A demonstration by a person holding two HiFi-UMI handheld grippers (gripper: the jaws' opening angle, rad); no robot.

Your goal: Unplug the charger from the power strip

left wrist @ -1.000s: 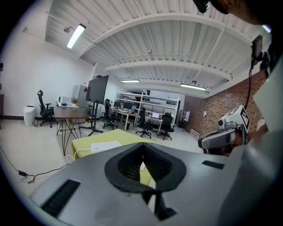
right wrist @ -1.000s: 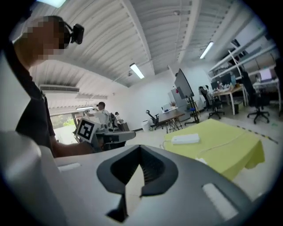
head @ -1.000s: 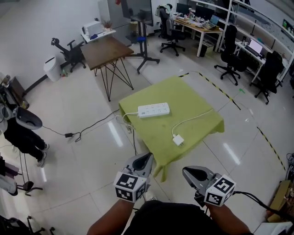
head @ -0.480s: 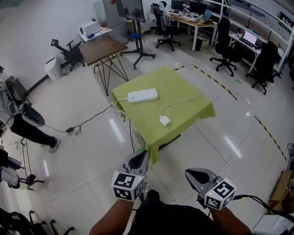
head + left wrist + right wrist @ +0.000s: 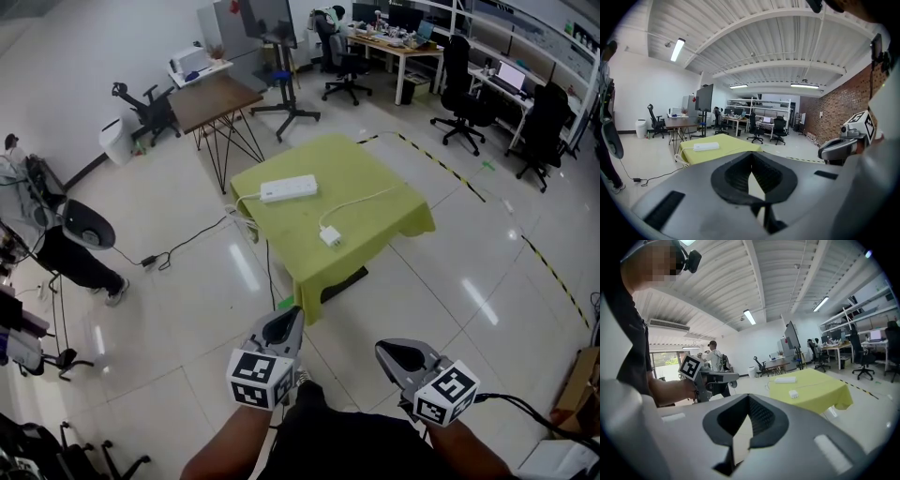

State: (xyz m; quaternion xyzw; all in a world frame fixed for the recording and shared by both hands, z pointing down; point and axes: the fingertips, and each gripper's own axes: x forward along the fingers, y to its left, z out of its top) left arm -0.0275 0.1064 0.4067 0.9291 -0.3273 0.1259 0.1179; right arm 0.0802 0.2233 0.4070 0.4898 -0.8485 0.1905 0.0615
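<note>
A white power strip (image 5: 288, 188) lies on the yellow-green cloth of a square table (image 5: 375, 220) some way ahead of me. The white charger (image 5: 330, 235) rests on the cloth nearer the front corner, apart from the strip, its white cable curving off to the right. My left gripper (image 5: 289, 321) and right gripper (image 5: 396, 354) hang low near my body, well short of the table, both shut with nothing in them. In the right gripper view the strip (image 5: 785, 379) and charger (image 5: 793, 393) show small on the table; the left gripper view shows only the strip (image 5: 706, 146).
The strip's cord hangs off the table's left edge to a black cable (image 5: 178, 248) on the tiled floor. A person (image 5: 56, 244) stands at the far left. A brown table (image 5: 214, 98), office chairs and desks stand behind. Black-yellow tape (image 5: 450, 173) marks the floor on the right.
The table with strip and charger has drawn farther away and shifted up and left in the head view. Both grippers stay shut and low in the view.
</note>
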